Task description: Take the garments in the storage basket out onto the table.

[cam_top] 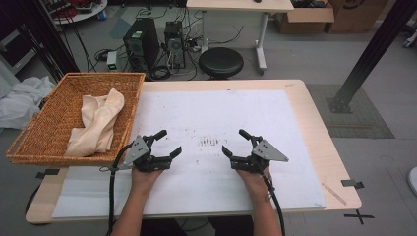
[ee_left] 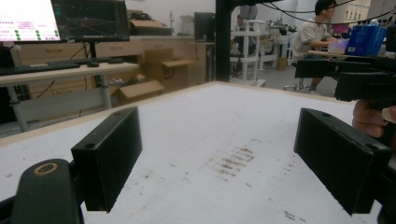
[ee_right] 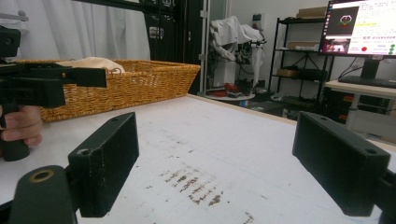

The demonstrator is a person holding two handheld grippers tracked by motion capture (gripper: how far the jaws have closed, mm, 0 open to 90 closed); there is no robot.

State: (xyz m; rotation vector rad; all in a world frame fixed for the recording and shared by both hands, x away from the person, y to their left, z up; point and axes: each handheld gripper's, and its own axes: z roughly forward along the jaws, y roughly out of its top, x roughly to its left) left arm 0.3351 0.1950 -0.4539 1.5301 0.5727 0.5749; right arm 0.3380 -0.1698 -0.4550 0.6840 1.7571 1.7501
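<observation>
Left gripper: jaws wide apart, nothing between, low over white mat. Wicker basket just beside, on outer side, cream cloth lying inside. Brown smudge between both grippers. Right gripper: jaws likewise spread, empty, facing left one across smudge.

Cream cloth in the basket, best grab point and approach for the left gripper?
Grip the raised fold at the top of the cloth, where it bunches up and leans on the basket wall. Come from above, jaws straddling the ridge: the wicker walls block a level approach. The left gripper is open and nearest, so it probably suits; the low flat end by the near rim offers less to pinch.
</observation>
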